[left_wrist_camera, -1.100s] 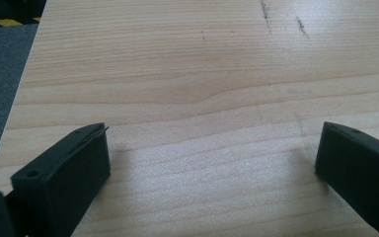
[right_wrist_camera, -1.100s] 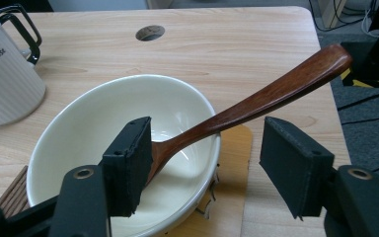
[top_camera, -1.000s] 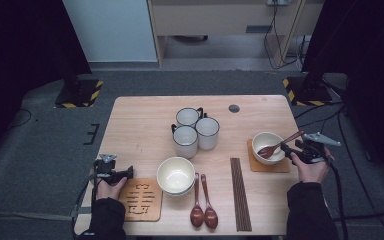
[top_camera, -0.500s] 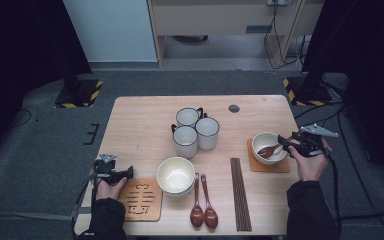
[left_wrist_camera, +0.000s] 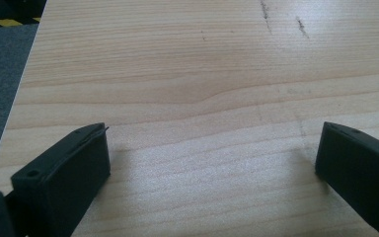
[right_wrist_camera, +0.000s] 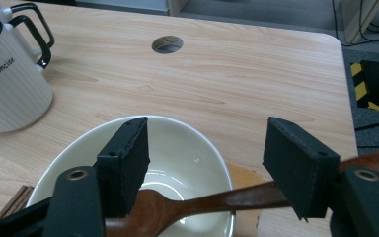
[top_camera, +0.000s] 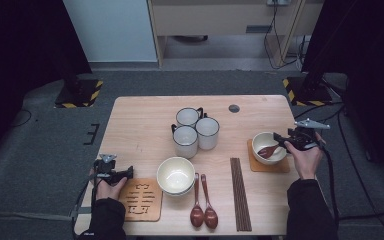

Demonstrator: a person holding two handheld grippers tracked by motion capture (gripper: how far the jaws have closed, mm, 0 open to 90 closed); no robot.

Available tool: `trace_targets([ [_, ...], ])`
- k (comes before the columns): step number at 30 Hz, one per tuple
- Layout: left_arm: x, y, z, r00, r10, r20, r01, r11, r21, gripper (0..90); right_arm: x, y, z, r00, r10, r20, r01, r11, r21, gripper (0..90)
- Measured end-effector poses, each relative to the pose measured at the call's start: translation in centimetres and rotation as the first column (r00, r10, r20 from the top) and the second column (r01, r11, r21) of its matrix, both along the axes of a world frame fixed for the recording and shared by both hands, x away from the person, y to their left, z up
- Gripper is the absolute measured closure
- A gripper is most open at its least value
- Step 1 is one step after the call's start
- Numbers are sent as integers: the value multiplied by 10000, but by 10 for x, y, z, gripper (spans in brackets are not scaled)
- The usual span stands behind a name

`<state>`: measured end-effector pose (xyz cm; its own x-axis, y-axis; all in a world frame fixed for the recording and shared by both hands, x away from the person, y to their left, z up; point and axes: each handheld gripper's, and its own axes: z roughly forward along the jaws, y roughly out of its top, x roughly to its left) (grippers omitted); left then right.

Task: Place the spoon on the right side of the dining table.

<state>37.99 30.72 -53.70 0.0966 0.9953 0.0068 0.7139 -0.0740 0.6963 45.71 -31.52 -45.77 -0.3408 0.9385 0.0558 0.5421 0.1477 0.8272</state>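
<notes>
Two claws work at a pale wooden counter [top_camera: 145,117] with rounded corners and a small round hole [top_camera: 234,108] near its far edge; grey carpet surrounds it, a light panel and a low cabinet stand beyond, and yellow-black striped feet sit at both far corners; on the counter stand three white mugs [top_camera: 196,129] in a cluster, a stack of cream bowls [top_camera: 175,175] near the front, two brown spoons [top_camera: 203,202] side by side, a bundle of dark chopsticks [top_camera: 240,192] lying front to back, and a carved wooden coaster [top_camera: 141,199] at the front left; a cream bowl [top_camera: 266,140] rests on a second coaster [top_camera: 268,165] at the right, and a brown wooden spoon [right_wrist_camera: 197,202] lies in it, its scoop low inside the bowl and its handle rising over the rim towards the right edge of the counter, so its long axis runs roughly across the counter; the right claw [top_camera: 282,140] stands wide apart at the bowl's right rim, its jaws having just been opening, with the spoon handle passing between them and no pad pressing on it; the left claw [top_camera: 126,173] rests at the front left, jaws spread over bare wood
</notes>
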Motion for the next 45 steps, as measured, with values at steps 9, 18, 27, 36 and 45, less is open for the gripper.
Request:
trace_targets([
  [9,0,0,0,10000,2,1,-2,10000,-2,0,7,3,-6,9990,-107,-440,86,9988,-477,336],
  [18,0,0,0,10000,1,2,-1,10000,0,0,2,-3,-8,9975,-425,-564,406,9986,-335,319],
  [27,0,0,0,10000,-17,-19,18,10000,17,0,-13,-8,-7,9964,-513,-672,491,9982,-343,303],
  [36,0,0,0,10000,1,1,-1,10000,-1,0,-26,-8,-6,9962,-420,-765,402,9989,-254,288],
  [45,0,0,0,10000,33,1,-33,10000,8,0,-41,-5,-4,9961,-252,-843,224,9992,-342,285],
])
